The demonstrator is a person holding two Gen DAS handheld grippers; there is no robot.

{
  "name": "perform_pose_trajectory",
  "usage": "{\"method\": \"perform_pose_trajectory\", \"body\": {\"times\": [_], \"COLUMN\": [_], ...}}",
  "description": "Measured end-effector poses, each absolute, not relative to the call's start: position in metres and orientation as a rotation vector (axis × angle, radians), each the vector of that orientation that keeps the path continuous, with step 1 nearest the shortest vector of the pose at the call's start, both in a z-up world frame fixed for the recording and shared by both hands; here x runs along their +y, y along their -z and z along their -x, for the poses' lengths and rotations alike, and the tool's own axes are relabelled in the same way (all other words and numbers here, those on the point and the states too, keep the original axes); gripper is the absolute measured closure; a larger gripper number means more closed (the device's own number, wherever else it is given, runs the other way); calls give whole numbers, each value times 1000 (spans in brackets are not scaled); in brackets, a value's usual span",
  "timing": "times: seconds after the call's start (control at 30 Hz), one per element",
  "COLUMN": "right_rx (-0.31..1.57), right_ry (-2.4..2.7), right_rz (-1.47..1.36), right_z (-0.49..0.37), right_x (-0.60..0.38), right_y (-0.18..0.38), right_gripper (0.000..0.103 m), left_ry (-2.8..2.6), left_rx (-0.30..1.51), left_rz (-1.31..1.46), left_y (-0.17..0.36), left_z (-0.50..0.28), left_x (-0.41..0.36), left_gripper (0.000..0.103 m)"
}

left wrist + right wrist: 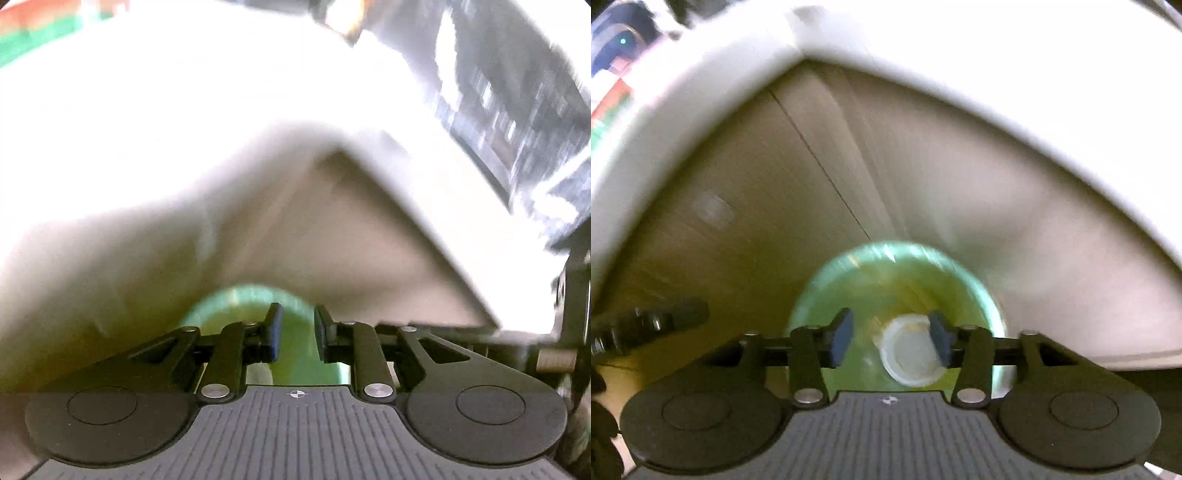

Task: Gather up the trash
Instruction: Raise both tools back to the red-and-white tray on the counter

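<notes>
Both views are blurred. On the left, the left gripper [297, 332] reaches over the near edge of a white bin [424, 221]. Its two fingers stand a narrow way apart, and a green bottle [295, 314] shows in the gap between them and beyond. Whether the pads press on the bottle cannot be told from this view. The bin's pale rim rises to a corner above the gripper, with the shaded inner wall falling away to the right. Far left, a band of red and green [22, 37] shows past the rim; far right lies something dark and blurred.

In the right wrist view, the right gripper [890, 336] points into the same bin [923, 184], whose shaded inner walls meet at a corner ahead. The green bottle [894, 280] lies end-on just beyond and below the fingertips, with its white cap [908, 350] facing the camera. The fingers are moderately apart. The right pad [940, 338] overlaps the cap's edge, while the left pad [842, 338] stands clear of it. At the left edge, a dark part of the other gripper [646, 325] shows.
</notes>
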State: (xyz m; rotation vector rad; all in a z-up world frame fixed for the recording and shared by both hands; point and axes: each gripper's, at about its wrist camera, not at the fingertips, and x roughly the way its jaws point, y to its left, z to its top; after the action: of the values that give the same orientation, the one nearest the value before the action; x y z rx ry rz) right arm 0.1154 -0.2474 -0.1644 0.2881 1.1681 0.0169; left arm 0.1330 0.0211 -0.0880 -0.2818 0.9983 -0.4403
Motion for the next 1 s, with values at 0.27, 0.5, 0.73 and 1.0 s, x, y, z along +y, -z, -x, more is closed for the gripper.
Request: {"method": "perform_pose_trajectory", "body": {"times": [0.27, 0.5, 0.73, 1.0], "right_rx": [906, 765, 791, 810], "right_ry": [-196, -211, -207, -144], "right_rz": [-181, 9, 59, 53], "right_z": [-150, -167, -196, -204], "right_x": [-154, -90, -55, -71], "right_y": [62, 16, 21, 32], "right_gripper": [39, 30, 30, 30], "left_ry": [194, -84, -91, 1], "left_rx": [682, 598, 629, 722], "left_rz": [193, 488, 485, 419], "left_y": [-3, -17, 9, 28], "left_z": [-170, -210, -265, -278], "left_x": [112, 242, 260, 215], "left_gripper": [81, 82, 80, 72]}}
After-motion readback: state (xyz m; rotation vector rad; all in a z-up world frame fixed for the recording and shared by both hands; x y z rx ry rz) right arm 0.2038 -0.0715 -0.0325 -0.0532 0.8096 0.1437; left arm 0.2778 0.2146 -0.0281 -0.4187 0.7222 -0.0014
